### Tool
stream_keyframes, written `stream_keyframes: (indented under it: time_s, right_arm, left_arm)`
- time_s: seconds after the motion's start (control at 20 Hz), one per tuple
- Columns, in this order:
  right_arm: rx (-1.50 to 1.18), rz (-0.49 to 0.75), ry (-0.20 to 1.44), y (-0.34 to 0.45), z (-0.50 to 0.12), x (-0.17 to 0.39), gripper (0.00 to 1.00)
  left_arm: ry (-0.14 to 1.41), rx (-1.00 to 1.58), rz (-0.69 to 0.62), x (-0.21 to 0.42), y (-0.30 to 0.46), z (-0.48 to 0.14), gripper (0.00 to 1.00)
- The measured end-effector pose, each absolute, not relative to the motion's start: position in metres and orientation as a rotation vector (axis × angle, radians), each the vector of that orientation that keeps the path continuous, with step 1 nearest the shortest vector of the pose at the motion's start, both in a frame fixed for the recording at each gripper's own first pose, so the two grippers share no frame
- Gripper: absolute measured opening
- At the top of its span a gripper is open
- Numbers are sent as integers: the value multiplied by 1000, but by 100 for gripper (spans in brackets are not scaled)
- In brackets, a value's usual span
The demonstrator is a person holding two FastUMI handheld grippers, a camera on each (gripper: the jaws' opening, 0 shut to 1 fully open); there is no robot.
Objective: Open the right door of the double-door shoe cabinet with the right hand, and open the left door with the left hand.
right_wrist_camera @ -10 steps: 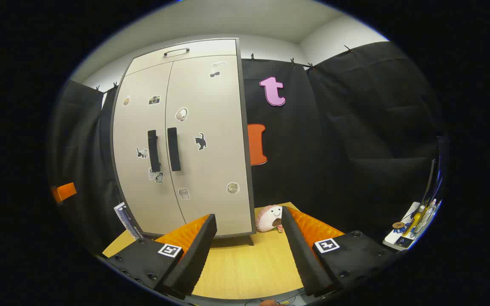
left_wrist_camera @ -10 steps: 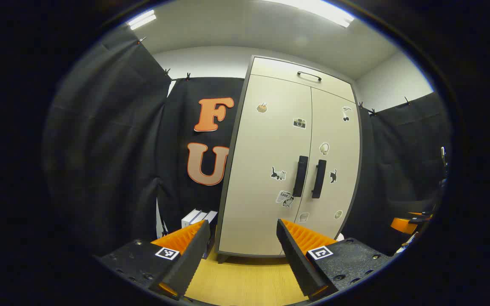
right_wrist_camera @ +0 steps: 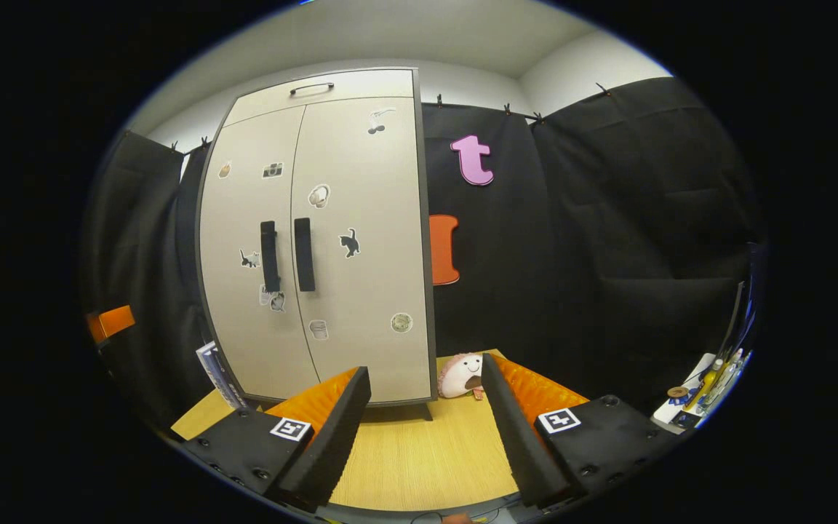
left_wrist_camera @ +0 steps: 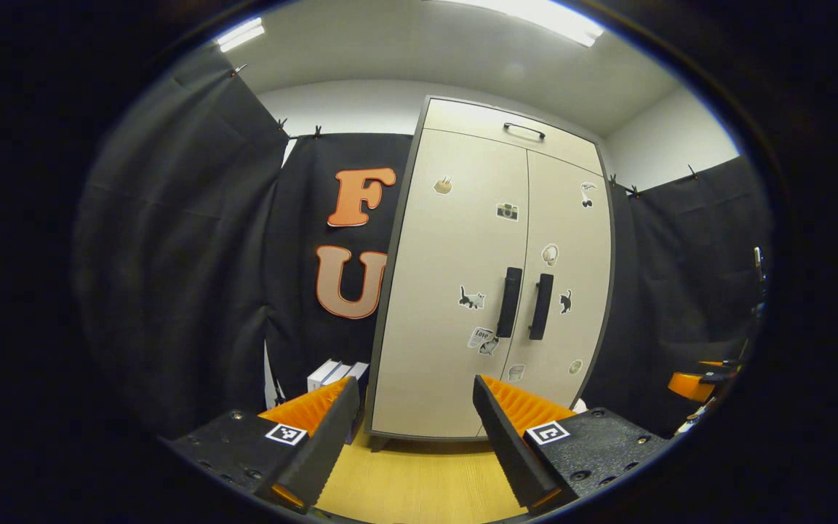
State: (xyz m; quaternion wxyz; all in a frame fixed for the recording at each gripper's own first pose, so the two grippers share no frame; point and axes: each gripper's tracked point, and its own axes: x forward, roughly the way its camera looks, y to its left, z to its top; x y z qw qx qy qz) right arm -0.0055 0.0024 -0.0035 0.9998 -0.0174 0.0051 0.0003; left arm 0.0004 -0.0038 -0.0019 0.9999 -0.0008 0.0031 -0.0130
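A tall cream shoe cabinet [left_wrist_camera: 463, 240] [right_wrist_camera: 361, 218] with stickers stands on a wooden surface, both doors closed. Two dark vertical handles meet at the middle seam: the left door's handle [left_wrist_camera: 510, 302] [right_wrist_camera: 269, 256] and the right door's handle [left_wrist_camera: 540, 306] [right_wrist_camera: 304, 254]. My left gripper [left_wrist_camera: 412, 444] is open, well short of the cabinet, below and left of the handles. My right gripper [right_wrist_camera: 426, 437] is open too, low in front of the cabinet's right bottom corner, with nothing between its fingers. The other gripper's tip [left_wrist_camera: 692, 384] [right_wrist_camera: 110, 322] shows at each view's edge.
A pink plush toy [right_wrist_camera: 460, 375] lies on the wooden surface [right_wrist_camera: 419, 451] by the cabinet's right foot. White boxes [left_wrist_camera: 332, 375] stand at its left side. A top drawer with a handle [left_wrist_camera: 524, 129] sits above the doors. Small bottles on a white shelf [right_wrist_camera: 703, 393] are at far right.
Both views have shifted slightly: the cabinet sits a bit left and lower in the left gripper view, a bit right and lower in the right gripper view. Doors stay closed, both grippers stay open.
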Motion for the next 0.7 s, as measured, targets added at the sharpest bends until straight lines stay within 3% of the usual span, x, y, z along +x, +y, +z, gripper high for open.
stream_keyframes:
  time_s: [0.65, 0.7]
  right_arm:
    - [-57, -22, 5, 4, 3, -7, 98]
    - [-58, -19, 2, 6, 4, -7, 92]
  left_arm:
    - [8, 10, -32, 5, -5, -1, 94]
    - [5, 13, -28, 5, -3, 0, 94]
